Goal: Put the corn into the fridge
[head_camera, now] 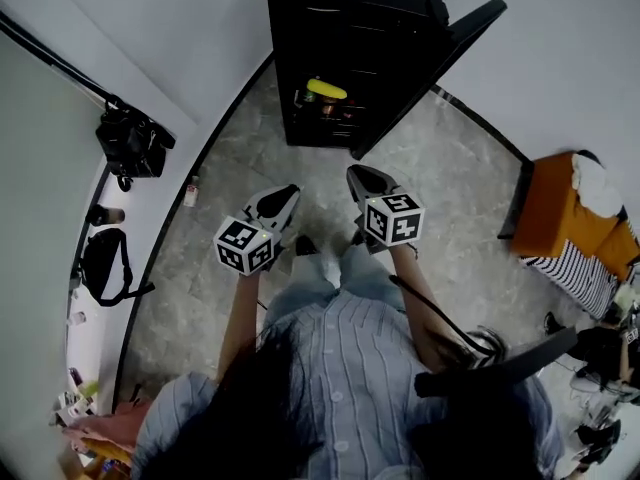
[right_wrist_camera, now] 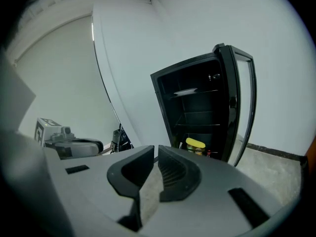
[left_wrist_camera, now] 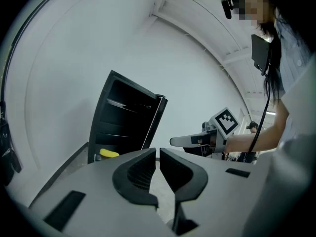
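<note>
The yellow corn (head_camera: 327, 89) lies on a low shelf inside the black fridge (head_camera: 350, 28), whose door (head_camera: 440, 63) stands open to the right. It also shows as a yellow shape in the left gripper view (left_wrist_camera: 109, 153) and the right gripper view (right_wrist_camera: 195, 143). My left gripper (head_camera: 283, 200) and right gripper (head_camera: 362, 180) hang side by side over the floor, well short of the fridge. Both are shut with nothing between the jaws (left_wrist_camera: 157, 154) (right_wrist_camera: 155, 154).
A black bag (head_camera: 133, 140) hangs at the left wall, with another (head_camera: 103, 263) below it. An orange cabinet (head_camera: 555, 208) with cloth on it stands at the right. Grey stone floor (head_camera: 440, 158) lies between me and the fridge.
</note>
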`<state>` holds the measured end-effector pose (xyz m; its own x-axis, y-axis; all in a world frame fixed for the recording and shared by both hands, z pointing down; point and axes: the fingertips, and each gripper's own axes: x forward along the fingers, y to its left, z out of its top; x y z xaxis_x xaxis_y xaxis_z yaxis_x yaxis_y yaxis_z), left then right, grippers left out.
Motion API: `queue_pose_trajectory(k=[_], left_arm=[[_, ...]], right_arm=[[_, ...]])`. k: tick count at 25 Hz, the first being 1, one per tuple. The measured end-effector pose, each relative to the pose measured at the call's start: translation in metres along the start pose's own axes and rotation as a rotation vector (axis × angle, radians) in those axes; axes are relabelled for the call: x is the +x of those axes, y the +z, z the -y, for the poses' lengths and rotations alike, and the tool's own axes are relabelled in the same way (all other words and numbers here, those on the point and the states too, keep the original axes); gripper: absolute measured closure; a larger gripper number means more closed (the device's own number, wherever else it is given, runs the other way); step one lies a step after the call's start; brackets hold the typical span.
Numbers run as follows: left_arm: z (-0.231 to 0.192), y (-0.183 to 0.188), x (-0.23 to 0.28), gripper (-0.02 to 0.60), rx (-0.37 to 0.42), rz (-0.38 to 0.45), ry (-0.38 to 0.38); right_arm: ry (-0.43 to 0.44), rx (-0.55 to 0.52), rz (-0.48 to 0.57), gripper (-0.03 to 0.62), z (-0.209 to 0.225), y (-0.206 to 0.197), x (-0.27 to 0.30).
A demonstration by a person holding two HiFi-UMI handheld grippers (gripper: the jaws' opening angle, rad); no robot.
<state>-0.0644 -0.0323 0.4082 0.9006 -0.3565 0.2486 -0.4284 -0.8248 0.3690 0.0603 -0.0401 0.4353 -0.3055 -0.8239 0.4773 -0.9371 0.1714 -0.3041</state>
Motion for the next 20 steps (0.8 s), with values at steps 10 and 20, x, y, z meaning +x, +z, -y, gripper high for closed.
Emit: queue_pose_trajectory(k=[10, 20], left_arm=[[0.055, 0.006, 0.011, 0.565, -0.014, 0.054, 0.029], [0.131, -0.007, 0.014, 0.565, -0.018, 0.121, 0.143]], right_arm=[[0.047, 0.016, -0.008, 0.557, 0.014, -0.006, -0.046], [0.148, -0.058, -0.017, 0.557, 0.024, -0.033, -0.12]])
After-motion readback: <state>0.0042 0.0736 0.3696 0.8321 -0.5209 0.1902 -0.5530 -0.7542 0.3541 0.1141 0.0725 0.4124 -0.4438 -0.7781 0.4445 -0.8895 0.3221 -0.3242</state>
